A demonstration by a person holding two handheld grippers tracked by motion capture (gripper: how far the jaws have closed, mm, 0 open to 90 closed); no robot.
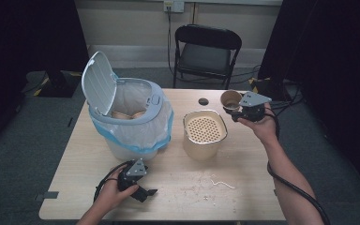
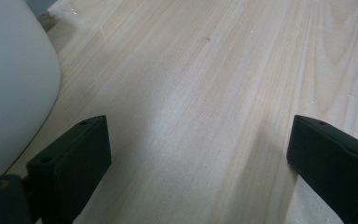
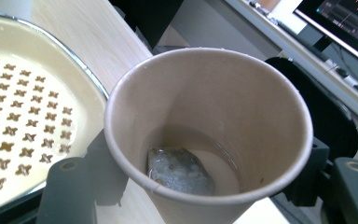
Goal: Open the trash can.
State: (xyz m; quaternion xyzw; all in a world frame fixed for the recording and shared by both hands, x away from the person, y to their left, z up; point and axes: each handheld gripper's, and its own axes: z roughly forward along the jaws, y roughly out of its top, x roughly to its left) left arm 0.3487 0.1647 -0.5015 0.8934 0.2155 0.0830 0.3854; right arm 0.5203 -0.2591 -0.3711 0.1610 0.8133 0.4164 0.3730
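Observation:
My right gripper (image 1: 236,108) is shut on a brown paper cup (image 1: 230,99), held off the table just right of the strainer bin. In the right gripper view the cup (image 3: 205,107) sits upright between the jaws, with a wet tea bag (image 3: 179,170) in a little liquid at its bottom. A cream container with a perforated strainer top (image 1: 204,129) stands mid-table, its strainer (image 3: 23,116) below and left of the cup. My left gripper (image 1: 143,190) rests on the table near the front edge, open, with bare wood between its jaws (image 2: 198,158).
A white bin (image 1: 131,119) with a blue liner and raised lid (image 1: 97,83) stands at the left, paper cups inside; its wall (image 2: 9,84) is beside my left gripper. A small black disc (image 1: 203,101) lies behind the strainer. Crumbs and a pale scrap (image 1: 222,182) litter the front. A black chair (image 1: 207,49) stands beyond.

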